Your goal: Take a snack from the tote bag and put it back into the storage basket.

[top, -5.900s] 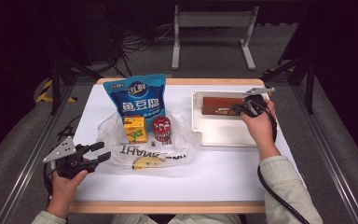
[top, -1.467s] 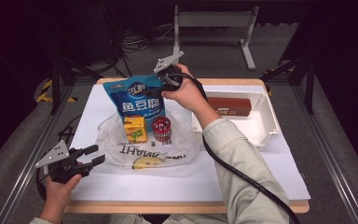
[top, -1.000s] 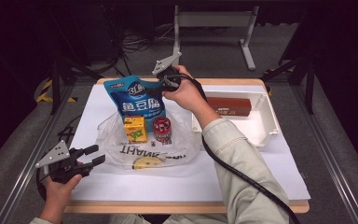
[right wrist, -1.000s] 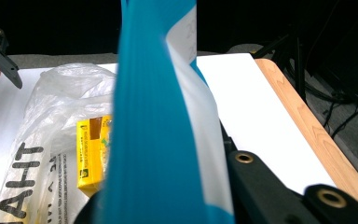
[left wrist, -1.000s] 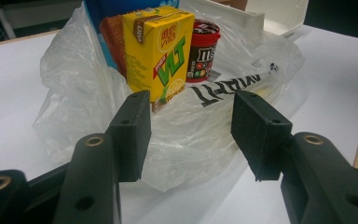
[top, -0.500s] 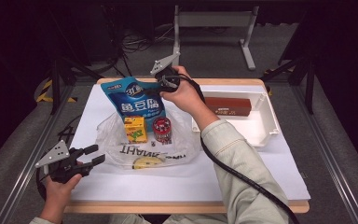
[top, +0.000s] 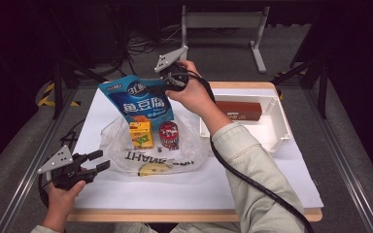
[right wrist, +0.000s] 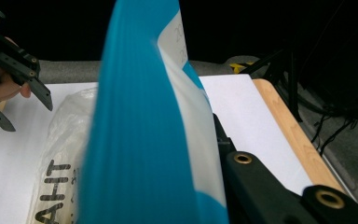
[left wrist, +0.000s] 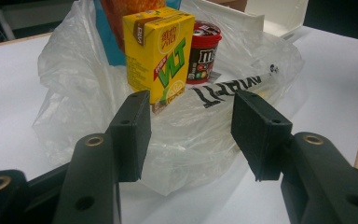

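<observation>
While my right gripper (top: 167, 83) pinches the blue bag (top: 138, 99) at its top, my left gripper (top: 98, 160) stays spread just before the plastic bag (left wrist: 79, 88).

A white-topped, wood-edged bench (top: 194, 189) stands on grey floor (top: 320, 73); a grey metal stand (top: 223, 22) rises in the dark room beyond.

White Chinese characters "鱼豆腐" are showing on the blue pouch (top: 138, 99), "VLT" is running across the yellow drink carton (left wrist: 161, 51), and "MART" is reading upside down on the plastic bag (left wrist: 223, 93).
</observation>
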`<state>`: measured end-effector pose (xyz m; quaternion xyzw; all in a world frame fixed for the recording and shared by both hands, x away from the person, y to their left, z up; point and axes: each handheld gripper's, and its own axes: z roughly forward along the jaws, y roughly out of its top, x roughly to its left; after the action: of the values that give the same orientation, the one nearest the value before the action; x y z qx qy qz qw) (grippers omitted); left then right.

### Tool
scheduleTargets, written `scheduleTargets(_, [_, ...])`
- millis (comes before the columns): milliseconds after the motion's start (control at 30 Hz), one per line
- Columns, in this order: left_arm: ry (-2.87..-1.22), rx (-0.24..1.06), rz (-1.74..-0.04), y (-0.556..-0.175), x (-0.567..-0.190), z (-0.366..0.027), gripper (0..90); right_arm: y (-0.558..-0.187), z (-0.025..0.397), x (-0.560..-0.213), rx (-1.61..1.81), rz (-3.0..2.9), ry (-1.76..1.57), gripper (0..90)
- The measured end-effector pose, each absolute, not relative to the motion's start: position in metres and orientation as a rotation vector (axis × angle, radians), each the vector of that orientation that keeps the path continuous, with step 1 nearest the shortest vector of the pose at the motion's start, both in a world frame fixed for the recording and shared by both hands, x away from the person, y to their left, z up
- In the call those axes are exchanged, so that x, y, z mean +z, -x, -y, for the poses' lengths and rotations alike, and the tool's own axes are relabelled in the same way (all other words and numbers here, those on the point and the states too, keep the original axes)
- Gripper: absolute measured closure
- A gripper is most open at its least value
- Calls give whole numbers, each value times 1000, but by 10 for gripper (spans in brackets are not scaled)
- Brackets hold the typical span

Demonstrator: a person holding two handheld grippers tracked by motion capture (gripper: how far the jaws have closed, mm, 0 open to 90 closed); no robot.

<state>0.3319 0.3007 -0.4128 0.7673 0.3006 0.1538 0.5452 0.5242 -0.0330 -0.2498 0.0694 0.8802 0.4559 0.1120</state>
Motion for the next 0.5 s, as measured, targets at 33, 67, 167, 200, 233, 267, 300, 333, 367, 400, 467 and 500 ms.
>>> scheduleTargets(33, [-1823, 365, -713, -332, -413, -301, 479, -523, 33, -246, 1344, -2578, -200, 900])
scheduleTargets(67, [-1823, 365, -712, -332, -413, -301, 480, -522, 33, -244, 1345, -2574, -199, 900])
scheduleTargets(167, [-1819, 363, -712, -332, -413, -301, 479, -519, 34, -237, 1349, -2565, -193, 900])
scheduleTargets(200, [-1820, 362, -712, -332, -413, -301, 478, -517, 35, -235, 1349, -2558, -188, 900])
scheduleTargets(233, [-1820, 363, -711, -332, -413, -301, 478, -516, 35, -234, 1348, -2554, -187, 900])
scheduleTargets(267, [-1820, 363, -711, -332, -413, -301, 478, -516, 35, -234, 1348, -2554, -187, 900])
scheduleTargets(300, [-1824, 365, -707, -333, -413, -301, 478, -515, 36, -232, 1347, -2549, -184, 900])
scheduleTargets(333, [-1825, 364, -707, -333, -413, -301, 478, -513, 38, -229, 1351, -2542, -182, 900])
scheduleTargets(367, [-1823, 361, -709, -333, -413, -300, 478, -512, 39, -227, 1355, -2542, -179, 900])
scheduleTargets(400, [-1824, 359, -711, -333, -413, -300, 478, -511, 39, -225, 1356, -2538, -175, 900])
scheduleTargets(467, [-1824, 360, -705, -334, -413, -299, 478, -508, 41, -220, 1362, -2531, -166, 900])
scheduleTargets(500, [-1825, 360, -705, -334, -413, -299, 478, -507, 42, -217, 1363, -2527, -165, 900])
